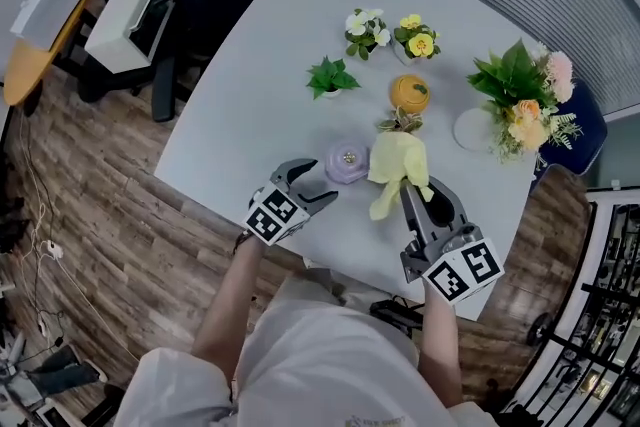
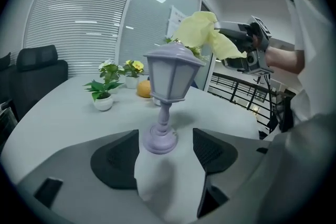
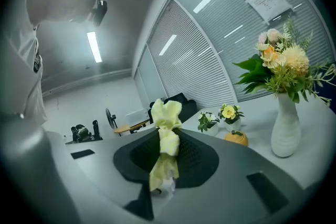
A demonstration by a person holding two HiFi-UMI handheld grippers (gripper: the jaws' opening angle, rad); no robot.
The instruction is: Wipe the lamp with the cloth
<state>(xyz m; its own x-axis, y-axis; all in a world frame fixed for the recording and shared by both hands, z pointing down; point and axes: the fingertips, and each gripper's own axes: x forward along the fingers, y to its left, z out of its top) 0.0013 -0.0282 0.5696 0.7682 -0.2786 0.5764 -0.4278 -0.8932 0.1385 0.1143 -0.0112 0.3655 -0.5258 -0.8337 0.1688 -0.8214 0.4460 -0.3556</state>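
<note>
The lilac lantern lamp (image 2: 170, 78) stands upright between the left gripper's (image 2: 167, 140) parted jaws, the crumpled yellow cloth (image 3: 167, 113) pinched in the right gripper (image 3: 168, 147).

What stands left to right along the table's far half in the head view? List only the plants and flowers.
Small green plant → pot of white flowers → pot of yellow flowers → large bouquet in its white vase.

Soft crumpled cloth (image 3: 166, 128), smooth matt lamp (image 2: 167, 81)
</note>
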